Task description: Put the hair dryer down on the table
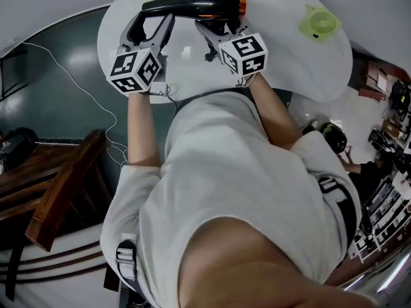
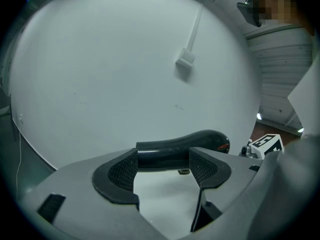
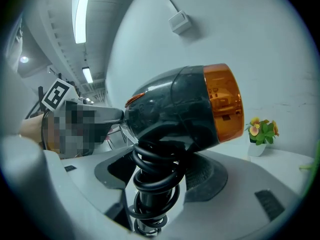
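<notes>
Position: hair dryer (image 1: 205, 4) at 12 o'clock in the head view, over the near edge of the white table (image 1: 289, 63). Its orange cap (image 1: 243, 5) points to 3 o'clock, the black barrel to 9.

On the right gripper (image 1: 219, 25), jaws wide, pads clamped on the handle (image 3: 152, 184), cord (image 3: 150, 169) coiled round it, dryer body just above the fingers.

On the left gripper (image 1: 154, 17), jaws wide, barrel (image 2: 165, 154) lying across the gap at the fingertips (image 2: 122, 171), its end against the 9 o'clock pad. Pinched or merely propped: unclear.

Green container (image 1: 319, 23): far right, alone
Potted flowers (image 3: 261, 134): yellow blooms, white pot
White plug (image 2: 185, 60): on white cord
Wooden bench (image 1: 58, 185): at left
</notes>
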{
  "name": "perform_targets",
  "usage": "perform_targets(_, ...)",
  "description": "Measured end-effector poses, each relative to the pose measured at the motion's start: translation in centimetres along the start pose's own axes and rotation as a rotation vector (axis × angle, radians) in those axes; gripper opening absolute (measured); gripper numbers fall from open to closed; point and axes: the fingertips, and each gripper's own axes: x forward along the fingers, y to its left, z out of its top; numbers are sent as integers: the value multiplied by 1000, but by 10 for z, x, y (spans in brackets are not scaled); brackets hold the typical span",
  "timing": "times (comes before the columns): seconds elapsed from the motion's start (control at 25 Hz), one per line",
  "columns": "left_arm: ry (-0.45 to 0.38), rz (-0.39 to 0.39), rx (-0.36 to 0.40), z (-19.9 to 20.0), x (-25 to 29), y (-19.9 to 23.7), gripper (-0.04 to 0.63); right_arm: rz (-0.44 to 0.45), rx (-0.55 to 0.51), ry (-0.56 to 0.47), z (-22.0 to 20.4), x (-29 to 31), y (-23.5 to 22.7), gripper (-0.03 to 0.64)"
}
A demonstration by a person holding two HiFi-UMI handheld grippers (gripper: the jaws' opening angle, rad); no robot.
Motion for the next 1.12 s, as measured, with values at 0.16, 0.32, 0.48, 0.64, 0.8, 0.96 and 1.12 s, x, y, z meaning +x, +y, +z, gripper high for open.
perform_targets(0.16, 18, -10, -5, -6, 15, 0, 334, -2, 17, 17, -7, 4, -12, 282)
perform_targets(0.32, 37, -7, -19, -12, 27, 0, 334, 4, 31, 37, -13, 7, -23, 282)
perform_targets(0.48, 52, -2, -27, -15, 40, 3, 334, 9, 48, 50, -17, 14, -33, 282)
perform_targets(0.64, 57, 12, -39, -16, 48, 6, 334, 26, 58, 59, -17, 19, -40, 282)
perform_targets(0.8, 59, 26, -49, -17, 49, 13, 334, 48, 77, 64, -17, 26, -38, 282)
perform_targets(0.96, 59, 36, -66, -21, 60, 23, 334, 59, 100, 72, -20, 37, -44, 282)
perform_targets(1.12, 68, 37, -77, -25, 72, 28, 334, 68, 119, 80, -22, 44, -52, 281)
